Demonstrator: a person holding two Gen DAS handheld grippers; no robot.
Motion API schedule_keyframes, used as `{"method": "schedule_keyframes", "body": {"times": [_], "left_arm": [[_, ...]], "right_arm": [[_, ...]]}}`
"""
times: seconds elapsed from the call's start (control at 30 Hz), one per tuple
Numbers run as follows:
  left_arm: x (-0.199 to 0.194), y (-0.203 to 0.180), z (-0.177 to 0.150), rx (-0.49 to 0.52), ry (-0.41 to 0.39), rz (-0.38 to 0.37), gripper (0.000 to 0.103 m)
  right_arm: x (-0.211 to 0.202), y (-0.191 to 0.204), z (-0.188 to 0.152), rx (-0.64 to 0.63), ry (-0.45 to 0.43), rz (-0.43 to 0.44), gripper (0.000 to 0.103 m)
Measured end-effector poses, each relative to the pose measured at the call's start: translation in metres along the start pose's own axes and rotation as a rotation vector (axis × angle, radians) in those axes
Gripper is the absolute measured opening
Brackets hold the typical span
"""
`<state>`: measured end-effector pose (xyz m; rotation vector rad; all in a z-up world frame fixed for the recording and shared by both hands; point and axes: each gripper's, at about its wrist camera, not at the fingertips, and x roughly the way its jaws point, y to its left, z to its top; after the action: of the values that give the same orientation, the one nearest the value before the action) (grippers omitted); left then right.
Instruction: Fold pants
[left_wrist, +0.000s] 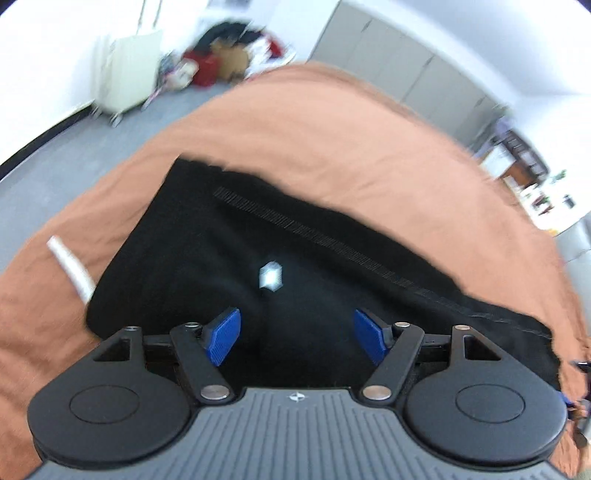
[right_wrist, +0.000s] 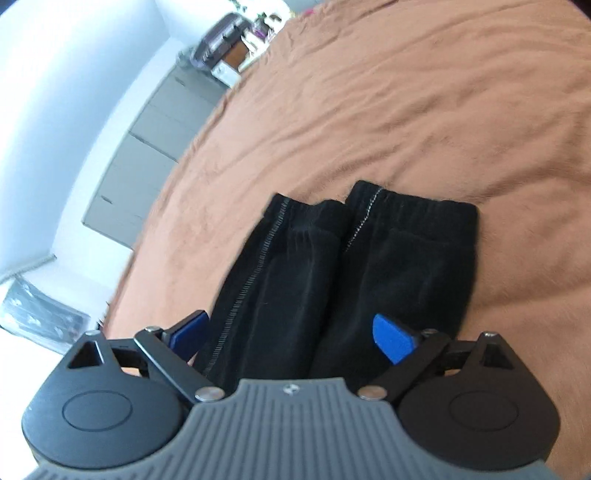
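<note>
The black pants (right_wrist: 332, 266) lay flat on the brown bed cover (right_wrist: 424, 110), legs running straight away from the right claw (right_wrist: 291, 336). Both it and the left claw (left_wrist: 295, 338) were spread, gripping nothing (right one nearer the cuffs).

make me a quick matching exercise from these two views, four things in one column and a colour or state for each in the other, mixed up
Things:
1. pants
2. bed cover
3. left gripper
4. drawstring tip

Colour or state:
A. white
B. jaws open, nothing between them
C. black
D. orange-brown

Pairs: 1-C, 2-D, 3-B, 4-A
</note>
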<state>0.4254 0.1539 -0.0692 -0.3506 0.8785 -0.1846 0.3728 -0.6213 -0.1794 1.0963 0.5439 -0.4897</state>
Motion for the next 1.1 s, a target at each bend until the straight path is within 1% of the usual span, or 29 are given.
{"method": "schedule_keyframes", "body": {"times": [0.03,0.07,0.1,0.13,0.2,0.3,0.33,0.37,0.4,0.43,0.47,0.5,0.6,0.7,0.77,0.83,0.87,0.93,1.0,1.1], "left_arm": [[0.003,-0.004,0.000,0.012,0.006,-0.002,0.085],[0.008,-0.006,-0.001,0.014,0.020,0.005,0.085],[0.012,-0.006,-0.002,0.011,0.031,0.015,0.085],[0.016,-0.006,-0.004,0.011,0.038,0.021,0.085],[0.024,-0.001,-0.007,-0.002,0.061,0.036,0.080],[0.028,0.009,-0.014,-0.026,0.068,0.022,0.078],[0.027,0.013,-0.017,-0.023,0.060,0.019,0.078],[0.027,0.015,-0.020,-0.022,0.056,0.020,0.078],[0.027,0.017,-0.021,-0.024,0.050,0.017,0.078],[0.027,0.018,-0.023,-0.028,0.039,0.014,0.078],[0.022,0.016,-0.025,-0.042,0.024,0.010,0.078],[0.019,0.016,-0.025,-0.063,0.011,0.005,0.078],[0.003,0.022,-0.030,-0.123,-0.041,-0.026,0.079],[-0.008,0.036,-0.033,-0.186,-0.097,0.010,0.083],[-0.005,0.049,-0.031,-0.240,-0.079,0.006,0.083],[0.000,0.060,-0.030,-0.304,-0.052,-0.029,0.083],[0.003,0.063,-0.030,-0.322,-0.041,-0.029,0.083],[0.008,0.066,-0.028,-0.309,-0.028,-0.019,0.081],[0.011,0.064,-0.025,-0.283,-0.016,-0.004,0.080],[0.013,0.061,-0.020,-0.235,0.010,0.015,0.080]], "right_arm": [[0.010,-0.002,0.002,0.012,0.013,0.002,0.078],[0.019,-0.002,0.001,-0.017,0.024,0.047,0.075],[0.022,-0.003,0.002,-0.048,0.025,0.069,0.076],[0.030,-0.001,0.000,-0.067,0.028,0.071,0.077],[0.046,0.001,0.000,-0.050,0.044,0.038,0.081],[0.054,0.006,-0.004,-0.043,0.024,0.056,0.081],[0.057,0.010,-0.006,-0.051,0.011,0.079,0.079],[0.059,0.013,-0.007,-0.065,0.009,0.085,0.062],[0.064,0.016,-0.007,-0.089,0.016,0.075,0.038],[0.067,0.019,-0.009,-0.118,0.022,0.041,0.028],[0.067,0.022,-0.011,-0.156,0.014,0.006,0.010],[0.068,0.021,-0.012,-0.180,0.010,-0.002,0.008],[0.059,0.013,-0.012,-0.162,0.003,0.013,0.006],[0.051,0.011,-0.012,-0.152,-0.022,0.047,0.005],[0.046,0.012,-0.013,-0.149,-0.041,0.063,0.005],[0.033,0.010,-0.013,-0.131,-0.058,0.092,0.004],[0.021,0.010,-0.014,-0.132,-0.071,0.114,0.004],[0.003,0.012,-0.015,-0.146,-0.090,0.139,0.004],[-0.024,0.014,-0.014,-0.151,-0.104,0.175,0.004],[-0.047,0.021,-0.011,-0.173,-0.115,0.180,0.004]]}}
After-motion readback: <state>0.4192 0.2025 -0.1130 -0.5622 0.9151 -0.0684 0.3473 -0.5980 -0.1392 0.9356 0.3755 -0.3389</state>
